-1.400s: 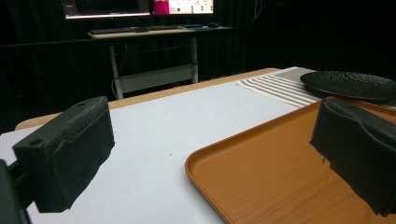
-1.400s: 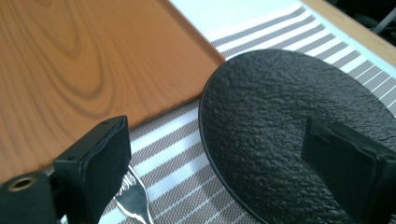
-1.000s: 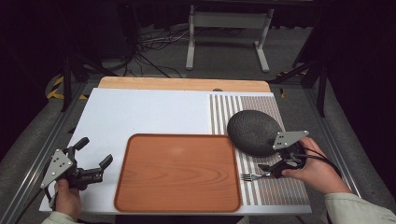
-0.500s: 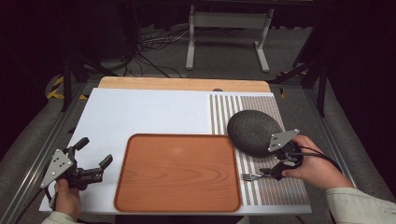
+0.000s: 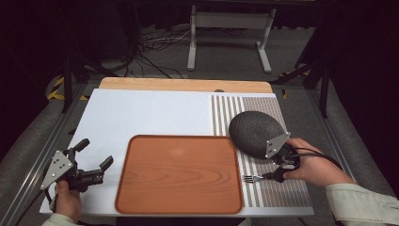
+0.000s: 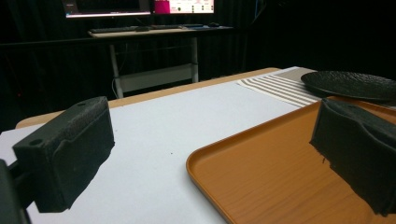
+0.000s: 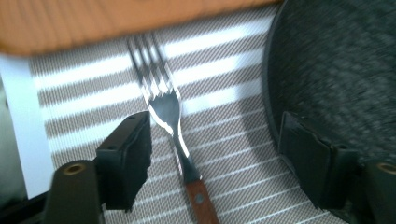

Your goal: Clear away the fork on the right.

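Two jaws of the right hand-held gripper (image 7: 212,161) have just been closing around the fork (image 7: 175,135), not yet pinching; left hand-held gripper (image 5: 96,162) hovers open beside the tray (image 5: 179,172)

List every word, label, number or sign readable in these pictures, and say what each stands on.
No text can be read.
Monitor screens behind the table, in the left gripper view: bright window bars, contents too small and blurred to read.
Fork, black plate, wooden tray, striped placemat: no markings visible.
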The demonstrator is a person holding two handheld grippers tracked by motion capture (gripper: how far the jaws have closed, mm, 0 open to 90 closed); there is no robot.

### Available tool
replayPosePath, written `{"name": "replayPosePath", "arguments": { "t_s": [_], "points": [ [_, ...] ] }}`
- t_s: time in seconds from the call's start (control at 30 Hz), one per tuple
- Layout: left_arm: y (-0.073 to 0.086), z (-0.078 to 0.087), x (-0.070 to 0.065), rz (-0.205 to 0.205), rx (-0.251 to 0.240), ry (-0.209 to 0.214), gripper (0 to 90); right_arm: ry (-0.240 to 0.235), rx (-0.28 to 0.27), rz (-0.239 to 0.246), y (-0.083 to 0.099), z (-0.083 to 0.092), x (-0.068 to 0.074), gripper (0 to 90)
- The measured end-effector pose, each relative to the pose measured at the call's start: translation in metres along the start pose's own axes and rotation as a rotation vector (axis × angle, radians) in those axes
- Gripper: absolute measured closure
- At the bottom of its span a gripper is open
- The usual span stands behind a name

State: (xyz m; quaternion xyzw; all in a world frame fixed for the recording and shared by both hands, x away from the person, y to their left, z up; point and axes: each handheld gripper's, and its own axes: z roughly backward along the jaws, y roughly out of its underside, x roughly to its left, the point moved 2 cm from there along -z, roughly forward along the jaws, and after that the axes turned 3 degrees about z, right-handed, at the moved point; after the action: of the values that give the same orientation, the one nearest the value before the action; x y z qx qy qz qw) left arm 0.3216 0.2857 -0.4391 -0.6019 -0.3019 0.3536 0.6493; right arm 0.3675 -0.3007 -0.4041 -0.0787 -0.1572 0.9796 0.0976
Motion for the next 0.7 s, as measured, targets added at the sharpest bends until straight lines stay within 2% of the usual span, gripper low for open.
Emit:
{"name": "replayPosePath", "arguments": {
  "t_s": [0.03,0.1,0.17,0.2,0.3,0.37,0.47,0.5,0.6,0.63,0.67,0.7],
  "points": [
    [0.0,0.0,0.0,0.0,0.0,0.0,0.2,-0.002,0.009,0.016,0.0,-0.002,0.0,27.5],
    [0.0,0.0,0.0,0.0,-0.001,-0.001,0.2,-0.021,0.04,0.017,0.002,-0.004,0.002,29.0],
    [0.0,0.0,0.0,-0.001,-0.001,-0.002,0.2,-0.028,0.048,0.026,0.002,-0.006,0.002,31.2],
    [0.0,0.0,0.0,0.001,0.0,0.0,0.2,-0.051,0.079,0.036,0.004,-0.009,0.004,33.9],
    [0.0,0.0,0.0,0.001,0.0,0.0,0.2,-0.064,0.106,0.058,0.005,-0.012,0.004,36.3],
    [0.0,0.0,0.0,0.001,0.0,-0.001,0.2,-0.091,0.158,0.079,0.007,-0.015,0.004,39.8],
    [0.0,0.0,0.0,-0.001,-0.001,-0.002,0.2,-0.102,0.204,0.098,0.009,-0.018,0.004,42.1],
    [0.0,0.0,0.0,0.002,-0.001,0.0,0.2,-0.107,0.231,0.1,0.01,-0.02,0.005,44.2],
    [0.0,0.0,0.0,-0.002,0.002,0.003,0.2,-0.122,0.267,0.122,0.011,-0.022,0.005,51.9],
    [0.0,0.0,0.0,-0.002,0.002,0.003,0.2,-0.122,0.267,0.122,0.011,-0.022,0.005,51.9],
    [0.0,0.0,0.0,-0.003,0.0,0.003,0.2,-0.129,0.3,0.15,0.01,-0.024,0.004,57.1],
    [0.0,0.0,0.0,-0.003,0.0,0.003,0.2,-0.129,0.3,0.15,0.01,-0.024,0.004,57.1]
  ]
}}
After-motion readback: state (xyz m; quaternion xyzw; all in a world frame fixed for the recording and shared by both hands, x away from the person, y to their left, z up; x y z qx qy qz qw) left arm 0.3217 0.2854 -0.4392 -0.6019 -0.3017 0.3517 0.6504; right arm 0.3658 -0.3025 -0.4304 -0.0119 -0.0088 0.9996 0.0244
